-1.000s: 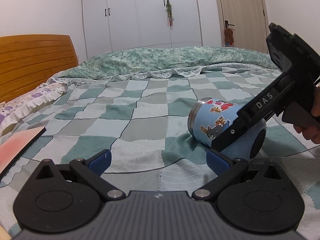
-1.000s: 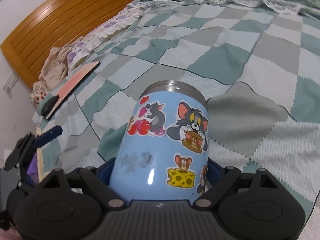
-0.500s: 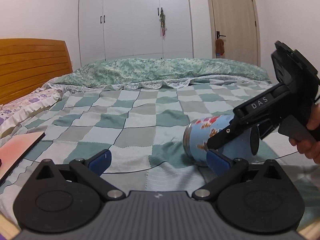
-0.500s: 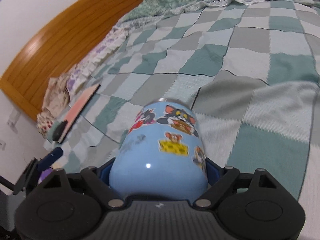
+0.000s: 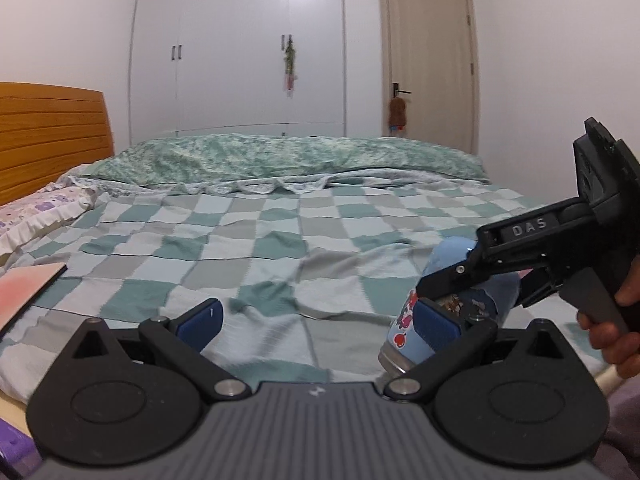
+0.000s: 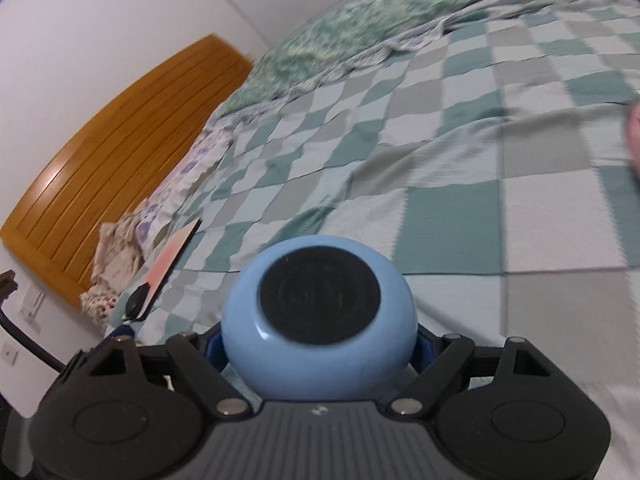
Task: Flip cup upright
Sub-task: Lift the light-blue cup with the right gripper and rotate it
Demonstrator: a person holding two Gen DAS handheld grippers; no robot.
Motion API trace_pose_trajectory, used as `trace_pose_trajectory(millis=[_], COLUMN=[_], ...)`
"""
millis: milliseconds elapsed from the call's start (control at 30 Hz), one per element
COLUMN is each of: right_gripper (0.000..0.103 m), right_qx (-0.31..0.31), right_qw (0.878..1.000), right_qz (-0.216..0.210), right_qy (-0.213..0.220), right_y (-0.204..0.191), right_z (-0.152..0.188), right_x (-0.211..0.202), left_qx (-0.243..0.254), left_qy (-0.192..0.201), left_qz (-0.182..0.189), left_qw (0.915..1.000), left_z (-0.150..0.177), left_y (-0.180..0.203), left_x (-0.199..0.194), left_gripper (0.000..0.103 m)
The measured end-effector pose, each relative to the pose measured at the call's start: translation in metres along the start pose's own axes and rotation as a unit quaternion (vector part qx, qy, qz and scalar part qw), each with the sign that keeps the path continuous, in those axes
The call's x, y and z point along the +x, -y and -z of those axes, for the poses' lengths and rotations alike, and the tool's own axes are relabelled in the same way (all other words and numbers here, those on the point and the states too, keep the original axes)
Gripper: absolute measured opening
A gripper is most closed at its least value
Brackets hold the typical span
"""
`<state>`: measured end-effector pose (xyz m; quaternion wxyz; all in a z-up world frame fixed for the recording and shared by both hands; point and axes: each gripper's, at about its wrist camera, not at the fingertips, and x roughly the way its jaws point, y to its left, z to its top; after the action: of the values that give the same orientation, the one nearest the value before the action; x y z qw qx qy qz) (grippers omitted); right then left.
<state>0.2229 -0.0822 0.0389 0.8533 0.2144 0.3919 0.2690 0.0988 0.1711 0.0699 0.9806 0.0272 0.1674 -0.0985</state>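
Left wrist view: left gripper [image 5: 316, 322] idle, fingers spread; right gripper [image 5: 444, 294] holds the cup [image 5: 452, 304] above the bedspread [image 5: 260, 248], rim tilted downward.

Right wrist view: fingers clamp the cup, base facing the camera. Mid-flip; next, rotate the rim upward and set down.

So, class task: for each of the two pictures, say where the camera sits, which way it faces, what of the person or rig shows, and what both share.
Left wrist: sits on the left tool, facing across the bed toward the wardrobe; shows its open fingers, the right tool and hand.
Right wrist: sits on the right tool, facing the headboard; shows its fingers clamping the cup.
Shared: cup, checkered blanket, headboard.
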Motion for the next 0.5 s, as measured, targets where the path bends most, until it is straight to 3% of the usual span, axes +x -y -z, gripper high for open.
trace_pose_trajectory(millis=[200,300,400,500], right_gripper=[0.083,0.083,0.083,0.083], right_qx=[-0.027,-0.075,-0.15,-0.234], right_qw=[0.997,0.991,0.974,0.944], right_qz=[0.032,0.059,0.103,0.151], right_qy=[0.062,0.097,0.137,0.177], right_y=[-0.007,-0.019,-0.035,-0.048], right_z=[0.007,0.004,0.0,0.002], right_x=[-0.026,-0.029,-0.02,-0.007], left_qx=[0.008,0.002,-0.005,-0.004], left_qy=[0.003,0.004,0.002,-0.001], left_qz=[0.015,0.009,0.006,0.006], left_qw=[0.9998,0.9999,1.0,1.0], left_z=[0.004,0.004,0.003,0.003], left_y=[0.015,0.015,0.014,0.014], left_x=[-0.014,-0.016,-0.015,-0.013], left_gripper=[0.103,0.103,0.103,0.103])
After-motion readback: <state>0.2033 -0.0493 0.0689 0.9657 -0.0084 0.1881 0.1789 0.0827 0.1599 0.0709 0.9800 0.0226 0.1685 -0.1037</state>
